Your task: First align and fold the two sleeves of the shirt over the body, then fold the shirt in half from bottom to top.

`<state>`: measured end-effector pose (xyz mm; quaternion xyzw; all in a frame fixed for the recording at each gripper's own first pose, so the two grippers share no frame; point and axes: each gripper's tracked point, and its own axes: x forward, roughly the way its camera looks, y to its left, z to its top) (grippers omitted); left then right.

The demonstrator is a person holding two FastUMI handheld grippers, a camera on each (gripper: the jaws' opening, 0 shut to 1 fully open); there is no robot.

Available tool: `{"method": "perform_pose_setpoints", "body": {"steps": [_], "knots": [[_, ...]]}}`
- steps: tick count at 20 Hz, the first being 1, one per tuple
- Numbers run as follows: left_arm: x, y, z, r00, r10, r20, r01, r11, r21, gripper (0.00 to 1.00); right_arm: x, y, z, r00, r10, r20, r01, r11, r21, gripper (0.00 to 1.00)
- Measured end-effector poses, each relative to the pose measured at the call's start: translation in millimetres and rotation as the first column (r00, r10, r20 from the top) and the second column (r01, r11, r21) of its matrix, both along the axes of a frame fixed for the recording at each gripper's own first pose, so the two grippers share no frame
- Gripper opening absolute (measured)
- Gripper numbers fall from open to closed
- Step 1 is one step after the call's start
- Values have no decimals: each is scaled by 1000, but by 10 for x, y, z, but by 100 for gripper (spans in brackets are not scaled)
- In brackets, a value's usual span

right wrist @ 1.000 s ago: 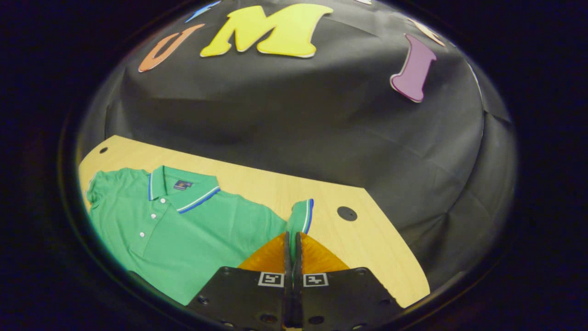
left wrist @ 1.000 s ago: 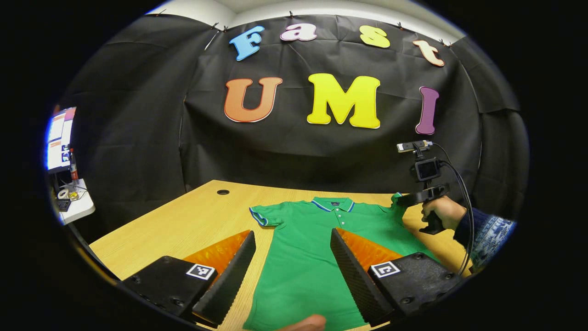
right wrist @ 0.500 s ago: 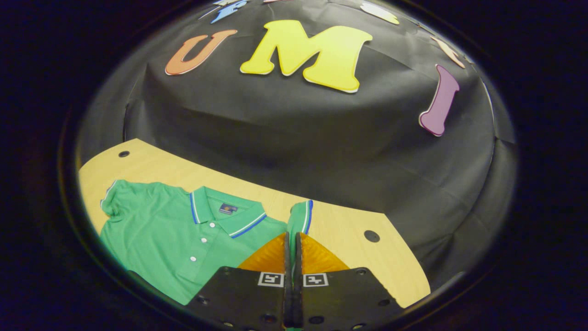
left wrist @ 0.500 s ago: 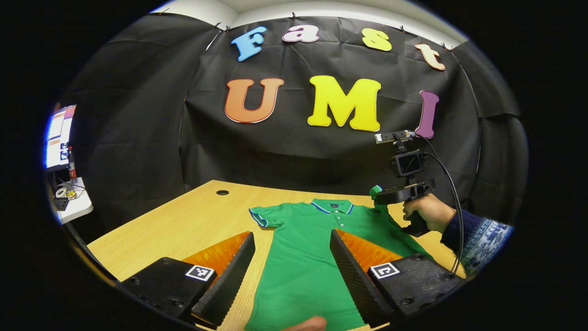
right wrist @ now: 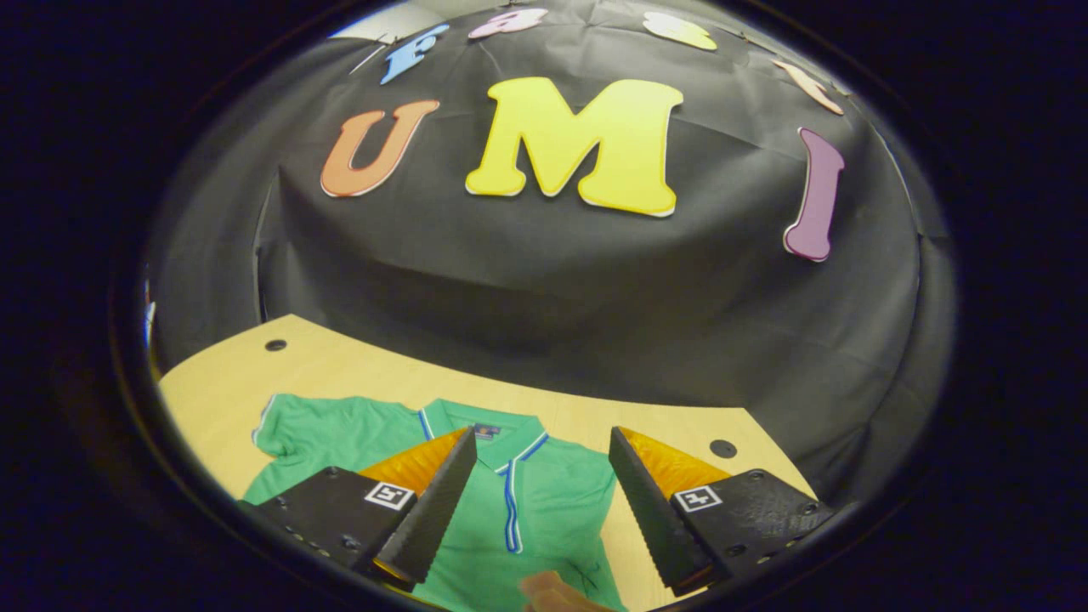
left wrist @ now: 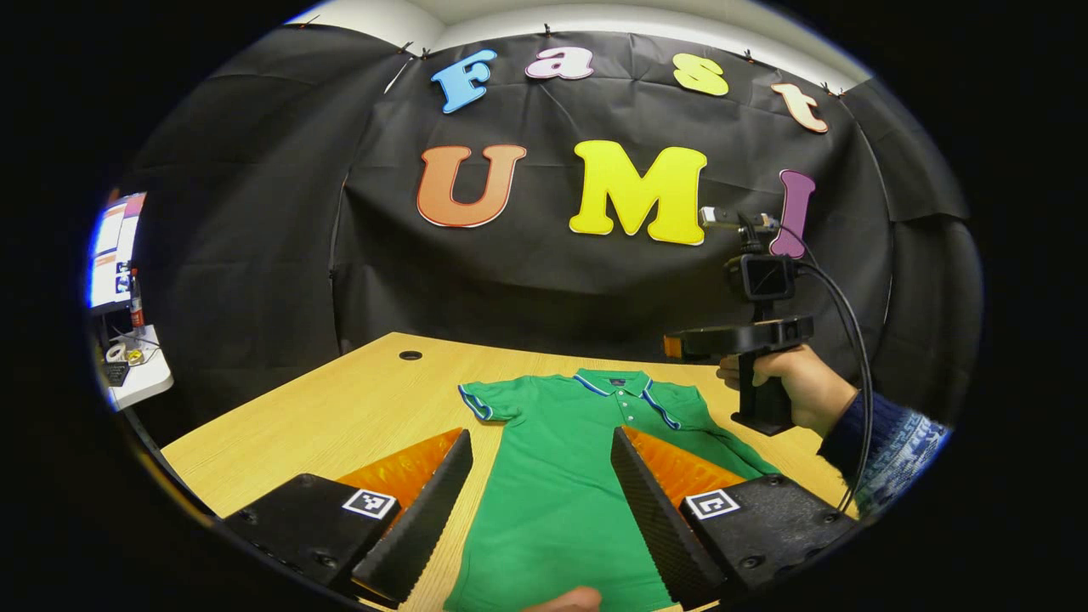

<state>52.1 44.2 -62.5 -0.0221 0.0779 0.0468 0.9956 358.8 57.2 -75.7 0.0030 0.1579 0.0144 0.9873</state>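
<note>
A green polo shirt (left wrist: pixel 561 484) lies flat on the wooden table (left wrist: pixel 340 416), collar toward the wall. Its right sleeve (left wrist: pixel 667 412) lies folded over the body, and the blue-white cuff (right wrist: pixel 510 510) shows as a stripe on the chest. The other sleeve (left wrist: pixel 483 399) is still spread out on the table. My left gripper (left wrist: pixel 540 433) hovers open over the lower body of the shirt, holding nothing. My right gripper (right wrist: pixel 542 433) is open and empty above the collar (right wrist: pixel 480 429). In the left gripper view the right gripper (left wrist: pixel 693 344) hangs above the shirt's right shoulder, held by a hand (left wrist: pixel 799 387).
The table has cable holes near its far corners (left wrist: pixel 410 354) (right wrist: pixel 723 448). A side desk with a monitor (left wrist: pixel 110 255) stands at the far left. A fingertip (left wrist: pixel 569 599) shows at the bottom edge over the shirt's hem.
My right gripper carried the right sleeve leftward over the body, then opened and let it go, and now sits higher above the shirt. The left gripper has stayed put.
</note>
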Motion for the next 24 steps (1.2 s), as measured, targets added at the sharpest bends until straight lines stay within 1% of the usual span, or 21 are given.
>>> {"method": "perform_pose_setpoints", "body": {"steps": [2,5,8,11,13,15,17,18,19,21,22,24], "knots": [[-2,-26,9,1000,-4,2,4,1000,7,100,-134,-41,188,999,-3,39,3,1000,4,95],[-15,-61,24,1000,-7,4,7,1000,8,100,-403,-201,498,991,-7,135,12,999,-37,95],[-27,-110,28,1000,-12,6,12,1000,25,100,-813,-347,716,983,-5,186,15,999,-52,95],[-17,-140,-54,1000,-25,-15,25,999,20,100,-1266,-498,977,963,-14,270,30,998,-55,95],[-8,-82,-53,1000,-2,-20,2,1000,14,100,-1631,-591,1046,954,-15,300,33,998,-56,95],[-6,-34,-41,1000,12,-21,-11,999,45,100,-2012,-611,1080,947,22,321,2,997,-75,95],[-21,81,79,999,42,8,-42,995,88,100,-2331,-661,1091,935,60,349,-31,996,-88,96],[-31,182,89,997,74,20,-75,994,85,100,-2489,-696,1065,932,62,357,-41,997,-66,95],[-29,242,83,995,94,17,-95,994,63,100,-2629,-732,1001,933,59,354,-52,998,-30,95],[-39,179,83,996,88,8,-88,996,1,100,-2818,-803,772,946,57,318,-71,997,34,94],[-71,163,115,996,91,16,-90,996,-19,100,-2883,-853,640,953,63,295,-80,996,46,95],[-120,160,197,992,113,47,-113,994,-9,100,-2964,-1020,454,957,47,286,-62,997,45,95]]}}
